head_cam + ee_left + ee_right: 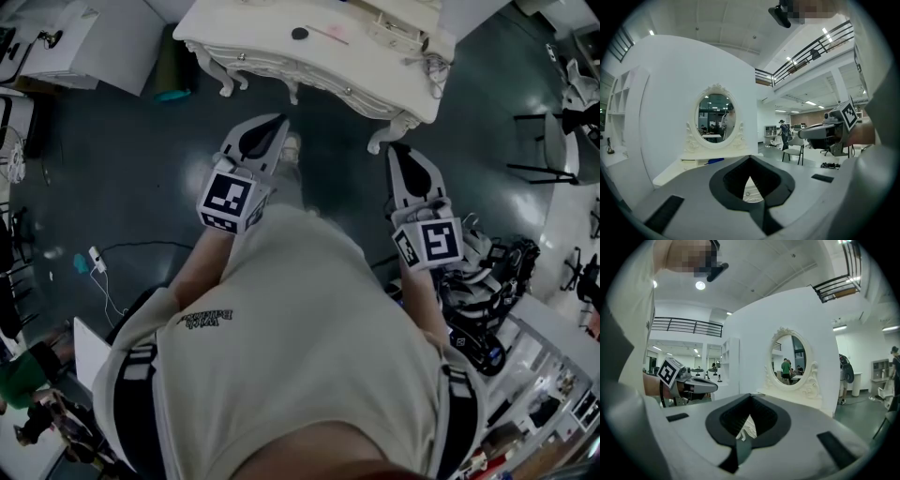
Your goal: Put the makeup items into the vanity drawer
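The white vanity [281, 52] stands ahead of me at the top of the head view. A small black round item [299, 34] and a thin pink item [330, 36] lie on its top, and knobs [349, 91] show on its front. My left gripper [265, 131] and right gripper [401, 155] hang side by side short of the vanity. Both are shut with nothing in them. In the left gripper view the left gripper [750, 158] points at the oval mirror [716, 117], and a blue item [714, 161] lies below it. The right gripper [751, 396] faces the same mirror [790, 363].
A teal object [172, 92] sits on the dark floor by the vanity's left leg. A white cable and plug [98, 262] lie on the floor at left. A chair [555, 142] and a heap of black gear [487, 281] stand at right. People move in the far background.
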The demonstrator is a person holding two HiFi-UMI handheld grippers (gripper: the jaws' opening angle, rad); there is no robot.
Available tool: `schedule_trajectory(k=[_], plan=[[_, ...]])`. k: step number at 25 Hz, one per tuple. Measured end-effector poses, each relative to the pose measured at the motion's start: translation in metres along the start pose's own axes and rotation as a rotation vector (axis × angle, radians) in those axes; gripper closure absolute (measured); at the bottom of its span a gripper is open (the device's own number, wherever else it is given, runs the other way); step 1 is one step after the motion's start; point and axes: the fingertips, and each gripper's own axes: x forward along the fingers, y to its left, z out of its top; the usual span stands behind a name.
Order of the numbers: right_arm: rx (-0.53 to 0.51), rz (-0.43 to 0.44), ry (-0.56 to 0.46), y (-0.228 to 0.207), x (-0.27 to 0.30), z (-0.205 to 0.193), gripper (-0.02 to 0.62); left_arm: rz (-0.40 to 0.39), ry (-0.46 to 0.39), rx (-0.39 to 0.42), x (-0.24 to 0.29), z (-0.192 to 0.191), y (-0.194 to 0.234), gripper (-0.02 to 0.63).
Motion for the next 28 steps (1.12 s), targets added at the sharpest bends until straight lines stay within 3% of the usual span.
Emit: schedule_trajectory(k=[28], plan=[[0.026,-0.039,0.054,-0.075,0.125,0.007,0.592,-0.064,0.025,-0.018,0.12,0.004,0.097,0.592]])
